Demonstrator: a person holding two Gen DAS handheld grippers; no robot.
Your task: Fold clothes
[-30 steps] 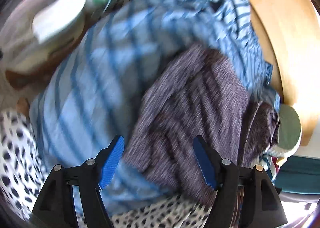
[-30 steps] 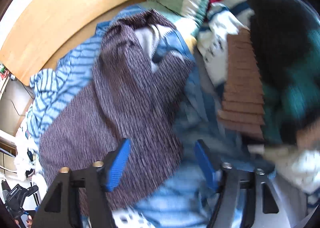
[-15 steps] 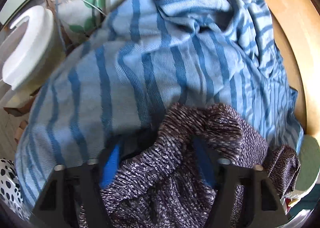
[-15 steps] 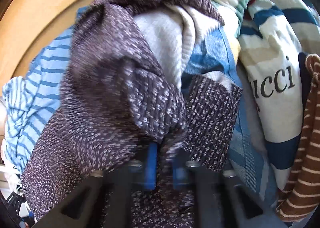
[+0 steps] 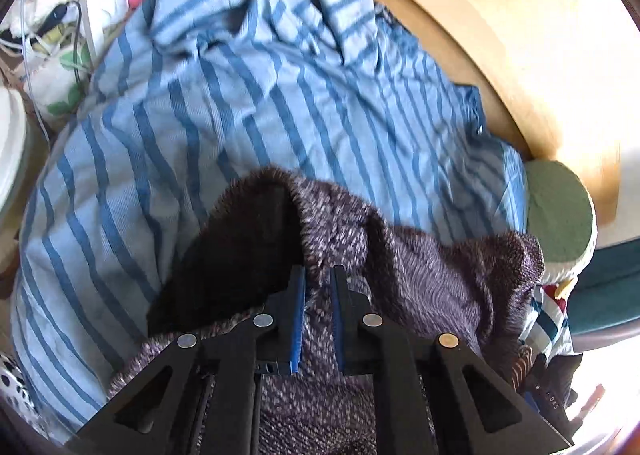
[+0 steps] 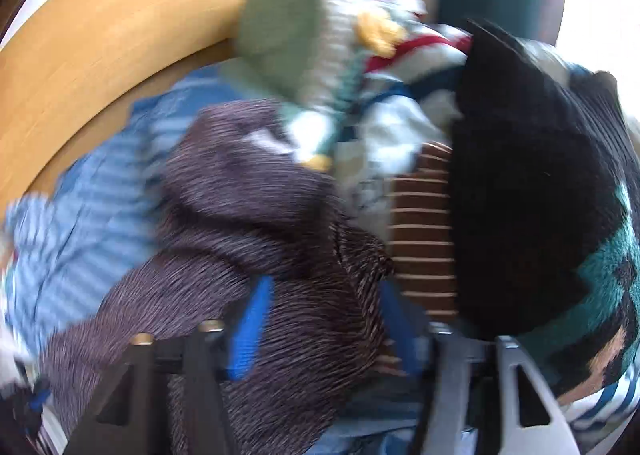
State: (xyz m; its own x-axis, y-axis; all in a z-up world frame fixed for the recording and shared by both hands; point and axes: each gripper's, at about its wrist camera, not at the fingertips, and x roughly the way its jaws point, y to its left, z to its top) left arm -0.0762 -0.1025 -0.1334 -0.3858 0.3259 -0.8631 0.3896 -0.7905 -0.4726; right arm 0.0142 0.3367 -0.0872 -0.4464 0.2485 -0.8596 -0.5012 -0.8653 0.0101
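Knitwear, a dark purple sweater (image 5: 420,267), lies bunched on a blue striped shirt (image 5: 240,115) beside a wooden board (image 5: 500,15). The left hand-held gripper (image 5: 318,279) is closing, a fold of sweater pinched between its blue pads. The right hand-held gripper (image 6: 324,311) is opening, jaws wide, sweater lying loose between them in a blurred view.

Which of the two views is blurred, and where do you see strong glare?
Right wrist view: motion blur smears the purple knit sweater and striped blue shirt; glare at the top right corner. Left wrist view: mostly sharp, bright sun on the wooden board, fisheye bending at the edges.
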